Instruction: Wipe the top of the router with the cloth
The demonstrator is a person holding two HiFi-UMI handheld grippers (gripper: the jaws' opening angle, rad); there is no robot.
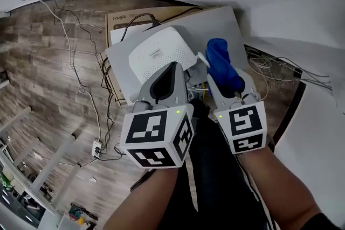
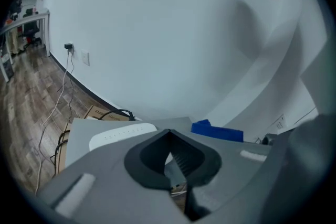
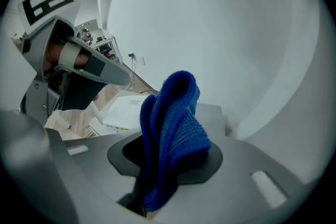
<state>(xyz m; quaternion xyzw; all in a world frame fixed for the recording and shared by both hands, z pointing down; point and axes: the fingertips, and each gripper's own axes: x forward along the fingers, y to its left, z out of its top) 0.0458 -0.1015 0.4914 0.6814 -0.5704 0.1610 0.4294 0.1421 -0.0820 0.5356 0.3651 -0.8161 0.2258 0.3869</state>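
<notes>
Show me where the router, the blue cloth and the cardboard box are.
router (image 1: 156, 54), head view, middle of its white top.
blue cloth (image 3: 176, 118), right gripper view, its folded middle.
cardboard box (image 1: 119, 19), head view, printed edge.

Light is even, diffuse and fairly bright, source out of view. The white wall (image 2: 173, 34) beyond the left gripper (image 2: 168, 134) fingertips carries one soft grey shadow band up and right of them, with no glare. Both gripper views are heavy fisheye with black corners, edges bowing away from the fingers and housings nearest the lens soft. The blue cloth (image 3: 176, 123) between the right gripper (image 3: 170, 144) fingers is sharp enough to show weave; the head view is crisp, with the floor (image 1: 48, 72) curving left of the fingers.
</notes>
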